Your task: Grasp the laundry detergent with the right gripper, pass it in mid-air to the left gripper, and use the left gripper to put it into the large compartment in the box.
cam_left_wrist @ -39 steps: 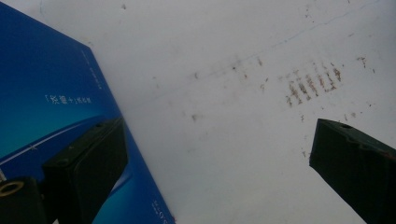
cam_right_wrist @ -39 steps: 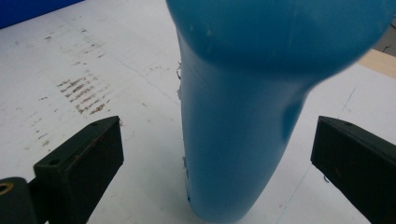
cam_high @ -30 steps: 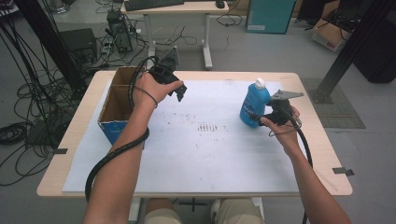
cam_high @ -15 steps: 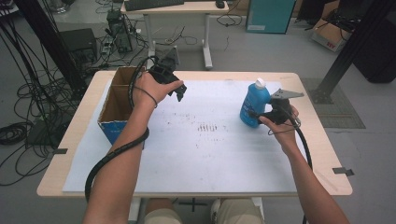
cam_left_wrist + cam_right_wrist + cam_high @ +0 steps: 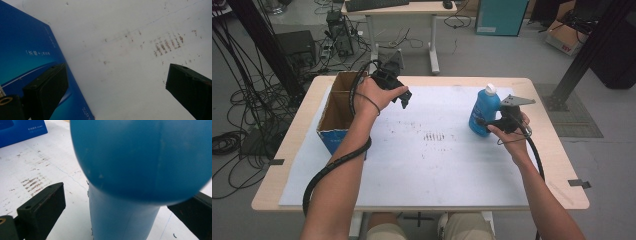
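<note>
Since a second ago the right gripper [image 5: 493, 121] has edged in toward the blue bottle [image 5: 483, 111], which stands upright as before on the right part of the table; the left gripper [image 5: 402, 97] has barely shifted. Seen in the right gripper view, the black, blocky jaws stand apart with the bottle's [image 5: 140, 170] smooth, rounded plastic body between them, neither jaw clearly touching it. A white cap tops the bottle in the high view. The left gripper hangs with its jaws wide apart and nothing between them, above the white sheet [image 5: 437, 165], which is scuffed with brownish marks [image 5: 167, 43]. Just beside it stands the cardboard box [image 5: 334, 117], open-topped, brown inside, glossy blue outside [image 5: 22, 50]; no contents can be made out. The bottle is well apart from the box.
</note>
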The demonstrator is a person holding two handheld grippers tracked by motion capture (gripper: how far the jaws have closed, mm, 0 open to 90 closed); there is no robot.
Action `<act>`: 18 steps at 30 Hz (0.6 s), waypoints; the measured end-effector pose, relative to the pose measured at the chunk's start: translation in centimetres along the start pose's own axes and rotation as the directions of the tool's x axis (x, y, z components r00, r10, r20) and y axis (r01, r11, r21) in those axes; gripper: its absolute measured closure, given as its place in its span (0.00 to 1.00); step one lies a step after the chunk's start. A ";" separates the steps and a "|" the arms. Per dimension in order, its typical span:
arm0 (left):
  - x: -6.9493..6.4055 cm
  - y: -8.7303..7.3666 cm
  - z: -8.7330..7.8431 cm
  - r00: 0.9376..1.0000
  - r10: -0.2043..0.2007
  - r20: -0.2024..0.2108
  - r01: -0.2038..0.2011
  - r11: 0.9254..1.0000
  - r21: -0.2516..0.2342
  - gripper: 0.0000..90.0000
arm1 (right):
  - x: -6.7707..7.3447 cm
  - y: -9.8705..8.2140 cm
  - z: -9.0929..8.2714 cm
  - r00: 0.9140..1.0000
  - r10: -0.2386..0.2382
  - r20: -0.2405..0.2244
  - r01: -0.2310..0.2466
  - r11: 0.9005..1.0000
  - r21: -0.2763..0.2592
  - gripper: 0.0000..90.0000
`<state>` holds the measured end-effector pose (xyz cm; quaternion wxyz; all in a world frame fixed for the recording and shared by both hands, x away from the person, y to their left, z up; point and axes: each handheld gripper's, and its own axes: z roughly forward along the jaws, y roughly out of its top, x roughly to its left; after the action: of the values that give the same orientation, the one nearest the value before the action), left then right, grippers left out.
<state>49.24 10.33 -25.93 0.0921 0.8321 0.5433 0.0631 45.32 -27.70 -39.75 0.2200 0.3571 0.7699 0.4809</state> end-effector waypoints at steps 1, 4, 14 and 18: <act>0.0 0.0 0.0 1.000 0.000 -0.002 0.000 1.000 0.002 0.05 | 0.0 0.0 0.0 1.000 0.001 0.000 -0.001 1.000 0.000 0.02; 0.1 -0.1 -0.1 1.000 0.001 -0.002 -0.001 1.000 0.001 0.05 | 0.0 0.0 0.0 1.000 0.003 0.000 -0.003 1.000 -0.003 0.02; -0.1 0.0 0.0 1.000 0.001 -0.004 -0.001 1.000 0.002 0.05 | 0.0 0.1 0.0 1.000 0.000 0.009 0.000 1.000 -0.012 0.02; -0.2 0.0 0.0 1.000 0.002 -0.001 -0.002 1.000 0.003 0.05 | 0.0 0.0 0.0 1.000 -0.002 0.011 0.002 1.000 -0.011 0.02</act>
<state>49.21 10.17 -25.93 0.0906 0.8328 0.5425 0.0628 45.35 -27.68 -39.74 0.2266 0.3579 0.7664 0.4828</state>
